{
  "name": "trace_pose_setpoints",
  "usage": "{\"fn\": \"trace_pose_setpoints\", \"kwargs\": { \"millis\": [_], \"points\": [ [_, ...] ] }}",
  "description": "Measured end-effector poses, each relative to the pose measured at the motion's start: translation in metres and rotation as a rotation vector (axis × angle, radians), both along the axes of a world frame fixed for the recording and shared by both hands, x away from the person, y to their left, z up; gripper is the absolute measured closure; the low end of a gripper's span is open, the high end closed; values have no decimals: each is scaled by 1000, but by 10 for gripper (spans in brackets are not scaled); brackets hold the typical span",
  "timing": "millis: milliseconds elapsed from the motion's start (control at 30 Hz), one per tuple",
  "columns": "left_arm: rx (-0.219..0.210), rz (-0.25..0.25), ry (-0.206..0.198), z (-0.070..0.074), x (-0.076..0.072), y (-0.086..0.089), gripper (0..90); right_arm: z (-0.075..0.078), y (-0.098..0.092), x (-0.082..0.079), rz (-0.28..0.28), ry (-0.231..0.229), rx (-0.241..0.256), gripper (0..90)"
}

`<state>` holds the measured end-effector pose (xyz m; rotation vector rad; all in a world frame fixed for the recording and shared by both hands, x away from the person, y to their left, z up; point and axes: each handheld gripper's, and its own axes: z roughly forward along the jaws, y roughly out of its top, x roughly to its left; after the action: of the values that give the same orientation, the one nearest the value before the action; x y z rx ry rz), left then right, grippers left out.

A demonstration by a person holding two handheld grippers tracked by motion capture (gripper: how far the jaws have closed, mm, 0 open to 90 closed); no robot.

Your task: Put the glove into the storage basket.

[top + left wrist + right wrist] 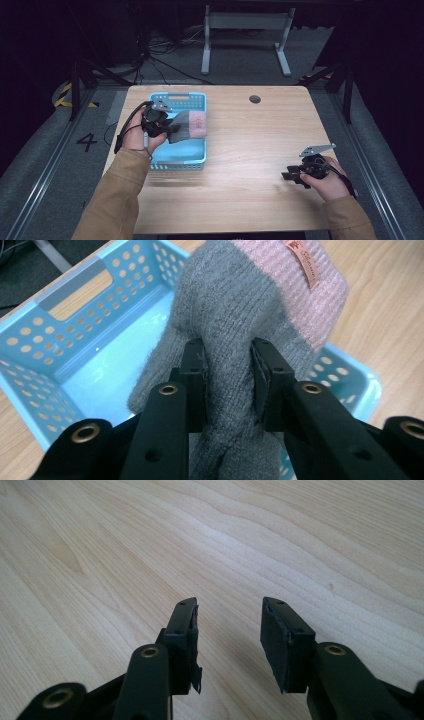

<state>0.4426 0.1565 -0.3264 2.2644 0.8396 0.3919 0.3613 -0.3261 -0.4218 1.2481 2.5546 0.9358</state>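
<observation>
Left claw (227,372) was clamped on a grey-and-pink glove (240,305), holding it above the blue basket (197,157). Right claw (227,630), well right of the basket, stood wide, empty over the tabletop (250,150).

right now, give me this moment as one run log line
left tool: shut on grey-and-pink knit glove | glove: held over blue basket | right tool: open, nothing between jaws, over bare wooden table
</observation>
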Motion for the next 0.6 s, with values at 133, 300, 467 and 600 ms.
{"fn": "trace_pose_setpoints", "kwargs": {
  "millis": [133,300,467,600],
  "points": [
    [0,10,17,-9,10,4,710,-1,-3,-3,-8,2,1,591],
    [21,15,43,-24,21,6,709,-2,-5,-6,-19,1,0,588],
    [39,2,66,-36,30,6,708,-3,-7,-9,-29,5,-2,583],
    [57,-5,84,-44,37,3,706,-5,-8,-11,-32,8,-5,581]
  ]
}}
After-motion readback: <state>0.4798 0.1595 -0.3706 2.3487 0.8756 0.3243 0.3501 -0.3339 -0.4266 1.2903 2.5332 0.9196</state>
